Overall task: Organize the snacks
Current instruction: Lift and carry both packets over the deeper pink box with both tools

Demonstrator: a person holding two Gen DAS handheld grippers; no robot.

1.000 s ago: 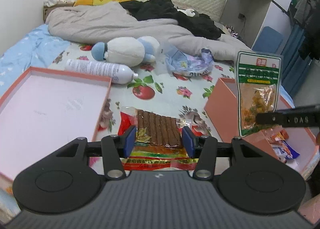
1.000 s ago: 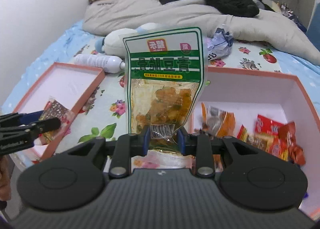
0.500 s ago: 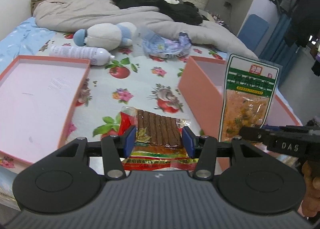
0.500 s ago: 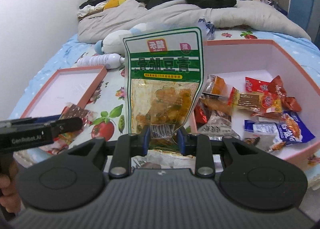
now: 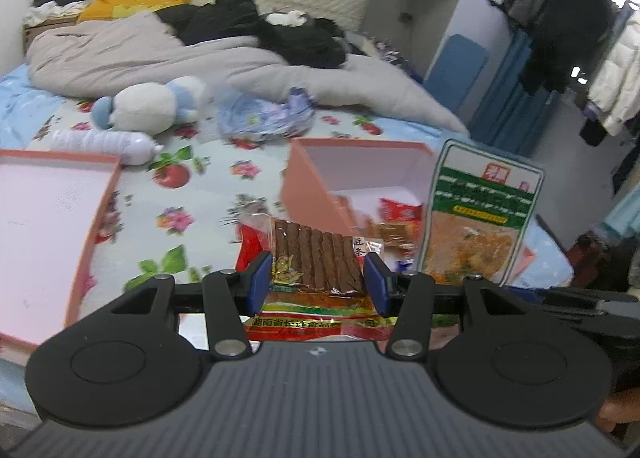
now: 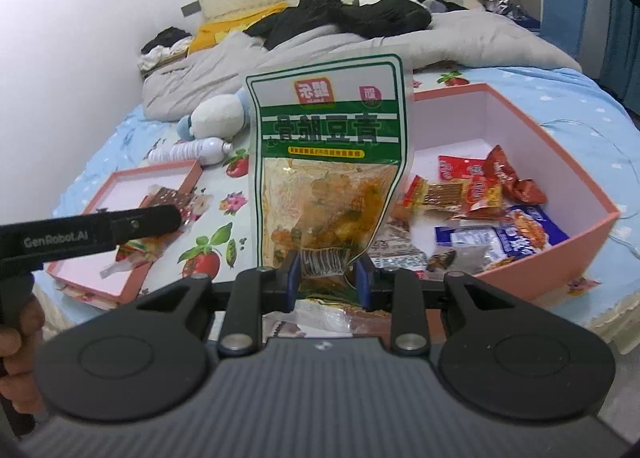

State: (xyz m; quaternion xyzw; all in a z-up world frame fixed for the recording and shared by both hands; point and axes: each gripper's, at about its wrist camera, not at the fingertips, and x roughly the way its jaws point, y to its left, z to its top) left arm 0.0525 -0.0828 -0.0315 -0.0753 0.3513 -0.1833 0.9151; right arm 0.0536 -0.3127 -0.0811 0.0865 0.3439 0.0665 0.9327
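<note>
Snacks are in both my grips: my left gripper (image 5: 318, 282) is clamped on a red-edged clear packet of brown sticks (image 5: 316, 258), held level above the flowered bedsheet (image 5: 192, 193), and my right gripper (image 6: 328, 278) pinches the bottom edge of a green-and-white pouch of yellow pickles (image 6: 326, 161), upright. At two o'clock from the pouch sits the deep pink cardboard box (image 6: 560, 149) with loose wrappers; at ten o'clock lies the shallow pink lid (image 6: 120, 181), sheet between them.
</note>
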